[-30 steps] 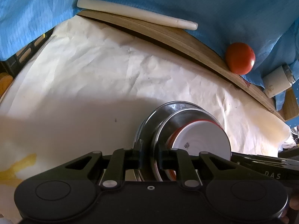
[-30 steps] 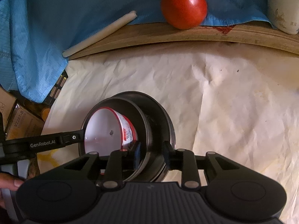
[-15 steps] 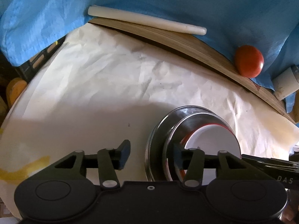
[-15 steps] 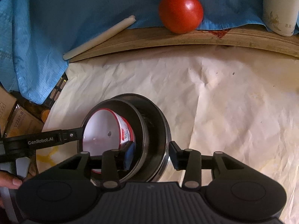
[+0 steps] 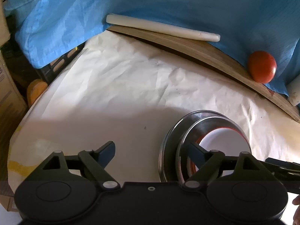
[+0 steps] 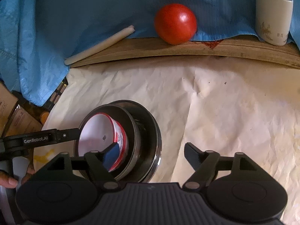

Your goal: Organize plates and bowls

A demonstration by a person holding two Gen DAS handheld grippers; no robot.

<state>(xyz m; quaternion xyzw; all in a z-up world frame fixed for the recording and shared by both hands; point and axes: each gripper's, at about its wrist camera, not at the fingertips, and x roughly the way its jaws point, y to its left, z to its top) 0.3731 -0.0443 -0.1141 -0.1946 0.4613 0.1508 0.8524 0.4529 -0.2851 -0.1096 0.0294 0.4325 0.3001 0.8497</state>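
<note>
Lettering "GenRobot.AI" (white) on left gripper [image 6: 75, 134]

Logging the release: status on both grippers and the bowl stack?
Left gripper and right gripper jaws just opened, gripping nothing. Nested bowls sit on the paper. Nothing in the way.

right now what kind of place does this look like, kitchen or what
Probably a makeshift home kitchen or dining table: nested steel bowls on crumpled white paper, with a tomato and a flask on blue cloth behind.
</note>
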